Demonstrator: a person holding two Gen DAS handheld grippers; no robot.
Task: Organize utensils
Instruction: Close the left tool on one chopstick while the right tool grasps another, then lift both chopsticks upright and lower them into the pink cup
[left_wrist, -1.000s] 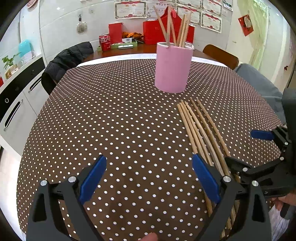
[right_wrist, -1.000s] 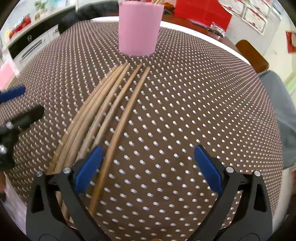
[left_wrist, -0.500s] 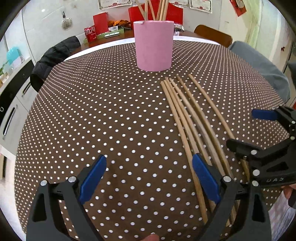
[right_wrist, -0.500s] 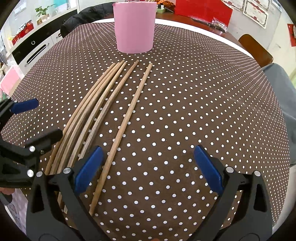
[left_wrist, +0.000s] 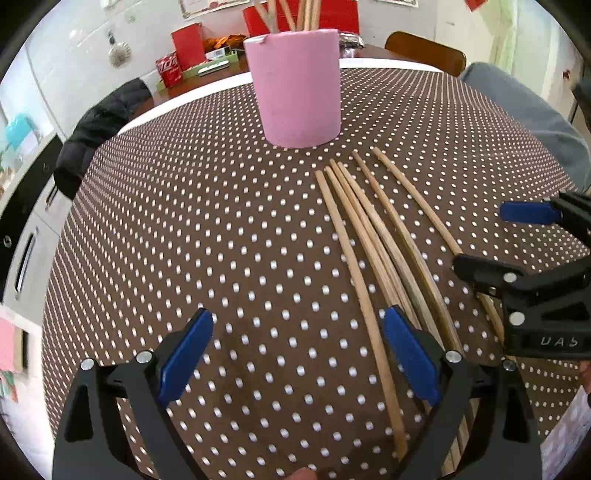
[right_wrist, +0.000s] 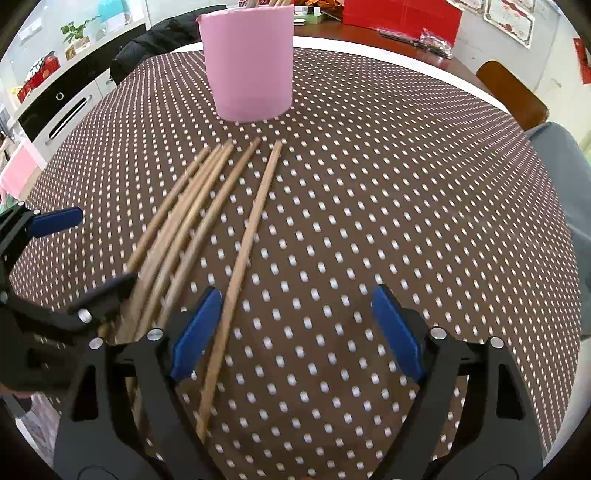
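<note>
One chopstick (right_wrist: 240, 266) between right hand-held gripper (right_wrist: 295, 328) pads, untouched

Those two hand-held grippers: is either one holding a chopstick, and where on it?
Neither. The left hand-held gripper and right hand-held gripper are both open over the loose chopsticks; the right one's jaws have just been closing.

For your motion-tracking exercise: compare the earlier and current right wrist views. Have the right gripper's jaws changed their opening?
Yes. The right gripper has just been closing its jaws, leaving fewer tablecloth dots between them; one loose chopstick lies between them, ungripped.
</note>
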